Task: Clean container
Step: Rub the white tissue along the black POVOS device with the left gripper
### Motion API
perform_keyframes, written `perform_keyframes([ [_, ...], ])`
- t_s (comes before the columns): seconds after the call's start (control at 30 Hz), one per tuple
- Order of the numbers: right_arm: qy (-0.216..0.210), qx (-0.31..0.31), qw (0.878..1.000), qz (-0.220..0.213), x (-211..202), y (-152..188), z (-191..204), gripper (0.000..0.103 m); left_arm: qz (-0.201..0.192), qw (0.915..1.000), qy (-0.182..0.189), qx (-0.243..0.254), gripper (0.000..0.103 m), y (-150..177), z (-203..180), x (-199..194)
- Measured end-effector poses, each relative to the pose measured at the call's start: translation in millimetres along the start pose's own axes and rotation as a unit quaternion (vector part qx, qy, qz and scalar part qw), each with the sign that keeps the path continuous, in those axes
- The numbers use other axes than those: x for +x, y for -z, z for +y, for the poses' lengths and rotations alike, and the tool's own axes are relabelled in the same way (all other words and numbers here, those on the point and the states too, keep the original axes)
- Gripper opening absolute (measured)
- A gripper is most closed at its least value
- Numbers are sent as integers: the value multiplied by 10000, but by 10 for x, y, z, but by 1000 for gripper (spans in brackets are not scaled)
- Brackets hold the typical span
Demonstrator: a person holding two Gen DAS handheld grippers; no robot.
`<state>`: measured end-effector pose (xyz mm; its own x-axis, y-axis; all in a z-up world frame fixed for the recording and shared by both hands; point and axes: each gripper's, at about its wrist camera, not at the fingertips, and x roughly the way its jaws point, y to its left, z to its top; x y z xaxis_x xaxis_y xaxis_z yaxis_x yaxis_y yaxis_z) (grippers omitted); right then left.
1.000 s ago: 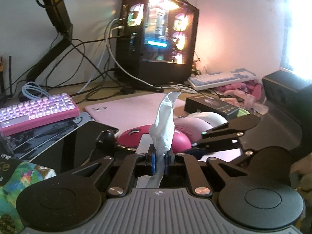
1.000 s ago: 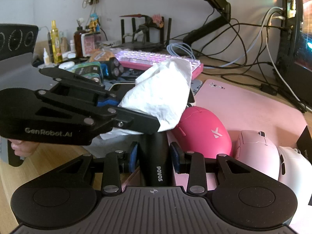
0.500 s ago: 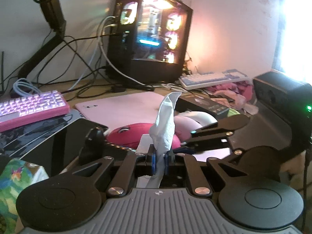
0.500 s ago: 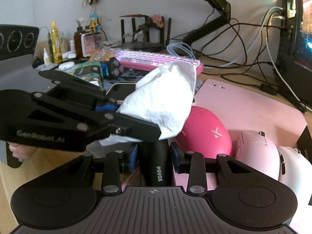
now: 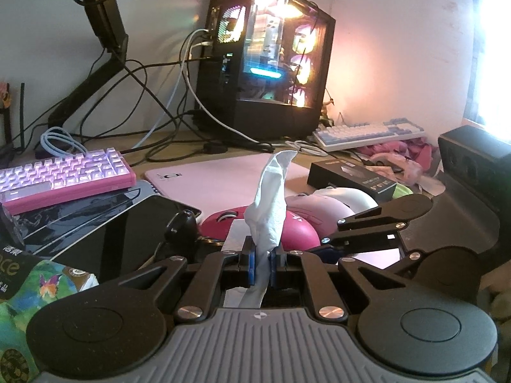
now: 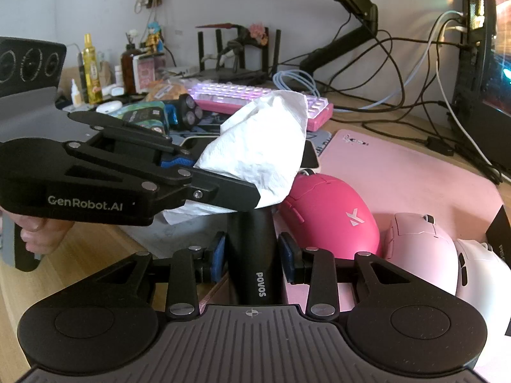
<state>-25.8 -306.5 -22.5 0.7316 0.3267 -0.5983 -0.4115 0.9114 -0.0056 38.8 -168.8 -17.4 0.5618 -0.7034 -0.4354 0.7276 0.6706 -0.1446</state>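
My left gripper (image 5: 262, 260) is shut on a white paper tissue (image 5: 270, 204) that stands up between its blue pads. In the right wrist view the left gripper (image 6: 179, 172) comes in from the left, and the tissue (image 6: 262, 150) drapes over the top end of a black POVOS shaver (image 6: 252, 255). My right gripper (image 6: 252, 257) is shut on the shaver's black body. The right gripper (image 5: 322, 245) also shows at the right in the left wrist view. The shaver's top end is hidden under the tissue.
A hot-pink mouse (image 6: 329, 214), a pale pink mouse (image 6: 418, 242) and a white mouse (image 6: 479, 265) lie on a pink mat (image 6: 399, 166). A pink keyboard (image 5: 64, 175), a black phone (image 5: 127, 233), a lit PC tower (image 5: 265, 73) and bottles (image 6: 91, 67) crowd the desk.
The left gripper has shifted slightly, its view swinging back left and tilting up a little. The tissue has stayed over the shaver's top end. Both grippers have stayed shut.
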Motion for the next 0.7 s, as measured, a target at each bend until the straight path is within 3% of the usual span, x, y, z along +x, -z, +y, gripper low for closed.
perform_keyframes([
  [0.7, 2, -1, 10000, 0, 2, -1, -2, 39, 68, 9978, 613, 254, 12, 43, -122, 15],
])
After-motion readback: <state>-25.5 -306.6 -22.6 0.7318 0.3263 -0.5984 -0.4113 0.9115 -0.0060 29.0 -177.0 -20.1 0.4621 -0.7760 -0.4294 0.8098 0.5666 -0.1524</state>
